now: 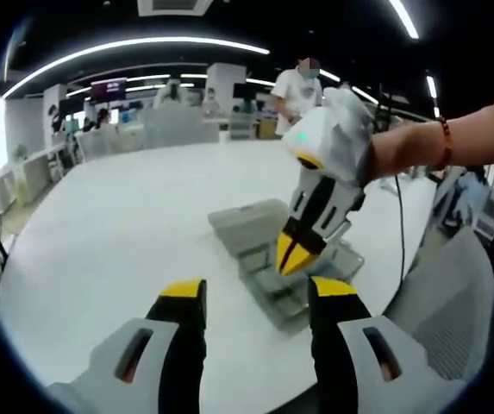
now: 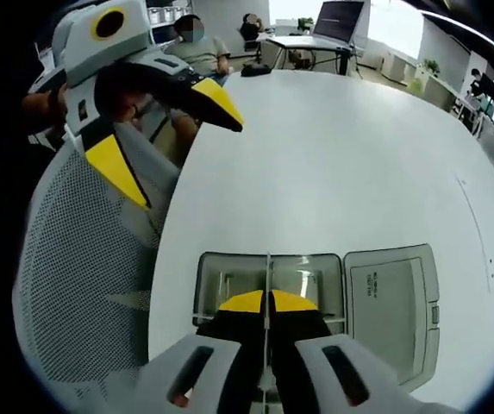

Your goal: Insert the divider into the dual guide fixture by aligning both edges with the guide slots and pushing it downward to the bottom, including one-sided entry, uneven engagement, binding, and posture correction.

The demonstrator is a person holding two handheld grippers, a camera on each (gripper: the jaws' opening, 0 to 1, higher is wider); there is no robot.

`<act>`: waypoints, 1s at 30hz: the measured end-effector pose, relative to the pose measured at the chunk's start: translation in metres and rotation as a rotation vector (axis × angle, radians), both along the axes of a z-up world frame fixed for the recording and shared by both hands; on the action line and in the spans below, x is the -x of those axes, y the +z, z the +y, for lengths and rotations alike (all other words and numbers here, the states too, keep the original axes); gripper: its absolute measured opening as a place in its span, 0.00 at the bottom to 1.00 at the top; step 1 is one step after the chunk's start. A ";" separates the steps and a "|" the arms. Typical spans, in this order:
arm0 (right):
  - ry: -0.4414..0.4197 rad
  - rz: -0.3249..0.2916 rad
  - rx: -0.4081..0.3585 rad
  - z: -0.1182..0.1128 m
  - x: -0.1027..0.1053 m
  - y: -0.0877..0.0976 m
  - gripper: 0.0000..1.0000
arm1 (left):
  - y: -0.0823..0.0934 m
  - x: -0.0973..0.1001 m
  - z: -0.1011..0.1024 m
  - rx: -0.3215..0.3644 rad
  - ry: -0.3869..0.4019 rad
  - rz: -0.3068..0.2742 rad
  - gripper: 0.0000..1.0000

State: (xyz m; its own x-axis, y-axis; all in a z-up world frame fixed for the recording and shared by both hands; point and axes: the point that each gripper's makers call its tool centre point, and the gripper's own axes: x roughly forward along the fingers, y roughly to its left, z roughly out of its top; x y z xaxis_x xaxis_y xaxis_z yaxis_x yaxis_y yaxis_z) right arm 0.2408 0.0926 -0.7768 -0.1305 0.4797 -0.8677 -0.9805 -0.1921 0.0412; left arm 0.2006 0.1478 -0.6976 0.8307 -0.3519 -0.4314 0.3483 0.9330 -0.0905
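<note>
A grey box-shaped guide fixture [image 2: 229, 285] lies on the white table [image 2: 350, 155], its hinged lid [image 2: 393, 302] flat to the right. A thin divider [image 2: 268, 267] stands edge-on across the middle of the box, with my right gripper [image 2: 268, 302] shut on its upper edge. In the left gripper view the right gripper [image 1: 295, 254] points down into the fixture [image 1: 268, 280], held by a gloved hand [image 1: 341, 129]. My left gripper [image 1: 257, 291] hovers open near the fixture, nothing between its jaws. It shows again as the left gripper [image 2: 173, 138], raised off the table's left edge.
A grey mesh chair back [image 2: 74, 259] stands at the table's edge beside the fixture, seen too as the chair [image 1: 453, 293]. A person in white [image 1: 298, 86] stands beyond the table. Another person [image 2: 199, 43] sits at the far side, near desks with a monitor [image 2: 337, 17].
</note>
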 end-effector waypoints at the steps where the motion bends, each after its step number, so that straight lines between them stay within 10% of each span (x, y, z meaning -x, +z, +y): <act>1: -0.007 0.001 0.002 0.000 0.000 -0.001 0.00 | 0.000 0.000 -0.001 0.001 -0.001 0.000 0.46; 30: -0.114 0.009 -0.054 0.000 0.001 0.003 0.07 | 0.004 0.001 -0.009 -0.014 -0.024 0.001 0.48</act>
State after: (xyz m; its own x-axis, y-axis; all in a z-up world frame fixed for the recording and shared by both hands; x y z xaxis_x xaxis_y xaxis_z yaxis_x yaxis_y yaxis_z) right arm 0.2401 0.0930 -0.7736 -0.0796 0.5382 -0.8390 -0.9958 -0.0814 0.0423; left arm 0.1998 0.1386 -0.6935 0.8216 -0.3659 -0.4370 0.3708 0.9254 -0.0777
